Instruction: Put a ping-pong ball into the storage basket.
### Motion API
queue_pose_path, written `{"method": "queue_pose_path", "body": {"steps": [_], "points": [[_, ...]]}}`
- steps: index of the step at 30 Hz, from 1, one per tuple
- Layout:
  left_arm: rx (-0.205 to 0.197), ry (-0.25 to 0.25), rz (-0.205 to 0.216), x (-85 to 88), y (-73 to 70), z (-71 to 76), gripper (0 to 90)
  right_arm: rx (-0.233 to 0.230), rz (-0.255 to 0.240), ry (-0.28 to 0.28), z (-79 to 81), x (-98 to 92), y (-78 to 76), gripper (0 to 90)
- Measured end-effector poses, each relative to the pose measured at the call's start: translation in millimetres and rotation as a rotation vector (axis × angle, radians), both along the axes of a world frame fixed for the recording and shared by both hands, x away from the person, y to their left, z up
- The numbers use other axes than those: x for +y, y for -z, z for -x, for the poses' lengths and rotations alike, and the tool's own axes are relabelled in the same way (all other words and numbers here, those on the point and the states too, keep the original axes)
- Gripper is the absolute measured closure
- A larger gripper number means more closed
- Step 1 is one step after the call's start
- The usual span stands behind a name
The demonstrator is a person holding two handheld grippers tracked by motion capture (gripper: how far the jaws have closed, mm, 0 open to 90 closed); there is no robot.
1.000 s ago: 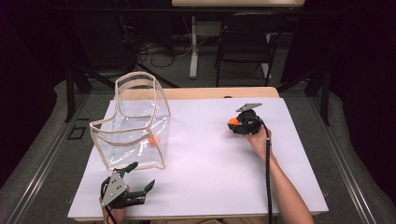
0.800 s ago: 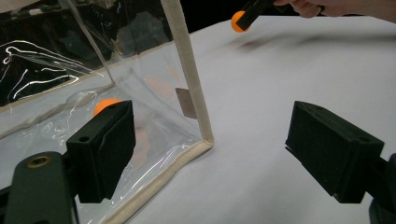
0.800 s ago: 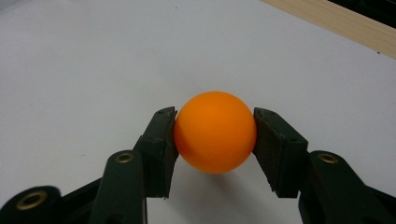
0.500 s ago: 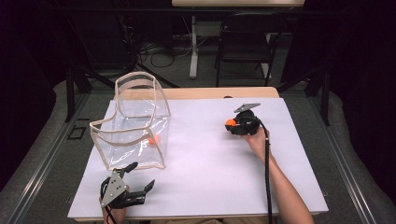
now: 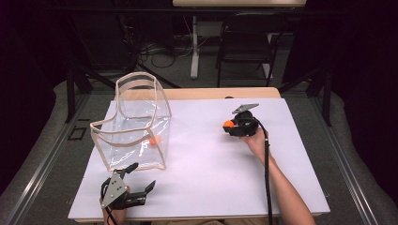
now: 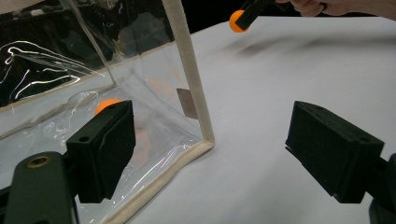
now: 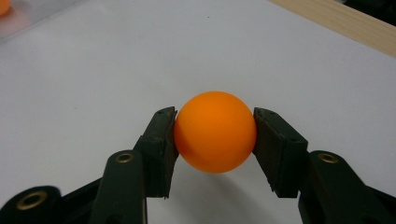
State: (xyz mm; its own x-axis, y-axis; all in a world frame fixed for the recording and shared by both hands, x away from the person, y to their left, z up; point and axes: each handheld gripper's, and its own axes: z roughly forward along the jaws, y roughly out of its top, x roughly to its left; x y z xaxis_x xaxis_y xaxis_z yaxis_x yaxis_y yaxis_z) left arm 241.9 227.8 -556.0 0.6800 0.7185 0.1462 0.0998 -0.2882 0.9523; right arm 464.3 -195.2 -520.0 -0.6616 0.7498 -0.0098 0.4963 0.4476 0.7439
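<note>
between the pads of the right tongs (image 7: 215,133) sits an orange ball (image 7: 215,132), pinched at its widest part with one black pad on each side, so it cannot roll off the smooth white bench (image 5: 211,178). in the high view the same right tongs (image 5: 230,124) are held just above the sheet, on the right half of the bench, with the ball (image 5: 228,124) at their tip facing left towards the clear plastic bag (image 5: 136,126). that bag stands upright with its cream-trimmed mouth open to the top, probably so that balls can be dropped in from above; a second orange ball (image 5: 154,140) already lies on its floor, near the right wall. the held ball is well apart from the bag, with bare sheet between them.

the left tongs (image 5: 141,180) rest low at the near left edge of the bench, jaws spread wide and gripping nothing. in the left gripper view these left tongs (image 6: 210,140) point at the bag's near corner seam (image 6: 191,88), close to it but not touching, likely ready to steady the bag. farther off in that view the held ball (image 6: 237,21) hangs above the sheet.
</note>
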Motion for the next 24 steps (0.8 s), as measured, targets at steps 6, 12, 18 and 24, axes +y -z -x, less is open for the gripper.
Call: {"method": "queue_pose_path", "body": {"steps": [6,12,18,24], "points": [[-0.002,0.001,0.001,-0.1,-0.1,0.3,15.7,0.001,-0.012,-0.023,3.4,5.5,-4.2,50.9],[-0.001,0.001,0.001,-0.2,-0.1,0.1,15.7,0.006,-0.013,-0.05,6.8,11.6,-9.2,50.9],[-0.001,0.001,0.0,-0.3,-0.2,0.3,15.7,0.0,-0.023,-0.068,8.7,16.5,-15.6,50.9],[-0.001,0.0,0.004,-0.3,-0.2,0.5,15.7,-0.005,-0.015,-0.083,11.2,21.5,-23.1,50.9]]}}
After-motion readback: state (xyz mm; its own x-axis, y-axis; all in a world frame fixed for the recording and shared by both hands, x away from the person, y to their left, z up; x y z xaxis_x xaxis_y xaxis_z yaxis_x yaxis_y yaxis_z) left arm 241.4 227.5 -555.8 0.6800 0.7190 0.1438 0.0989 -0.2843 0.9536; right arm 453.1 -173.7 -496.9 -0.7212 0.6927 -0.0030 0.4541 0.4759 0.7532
